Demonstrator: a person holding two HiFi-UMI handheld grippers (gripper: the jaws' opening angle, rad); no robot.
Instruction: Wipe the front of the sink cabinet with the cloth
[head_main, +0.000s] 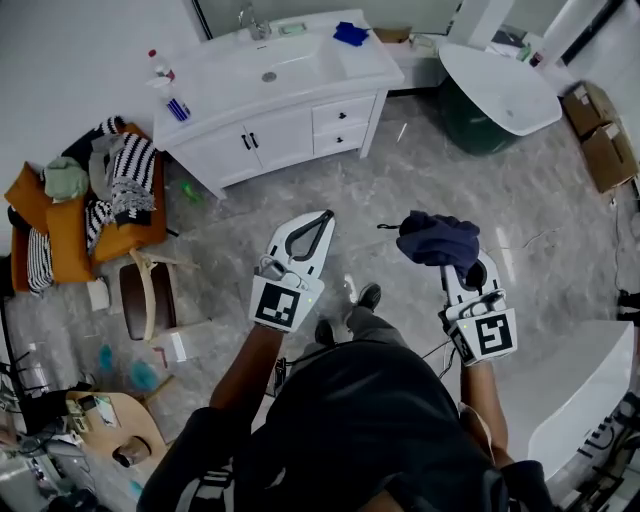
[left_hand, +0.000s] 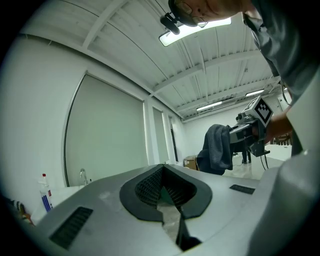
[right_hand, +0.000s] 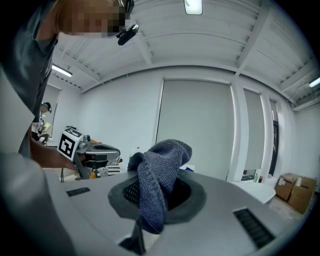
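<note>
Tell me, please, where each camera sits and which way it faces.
Head view: on the person's head, facing steeply down at sink cabinet and floor; arms, torso, left tool, right tool show.
Left gripper view: on the left tool, facing along its shut, empty jaws.
Right gripper view: on the right tool, facing along jaws shut on the cloth.
All three share the cloth.

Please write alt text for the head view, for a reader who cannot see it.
Seen from above, the right gripper holds a dark blue cloth; the left gripper is shut and empty. A white sink cabinet stands ahead.
</note>
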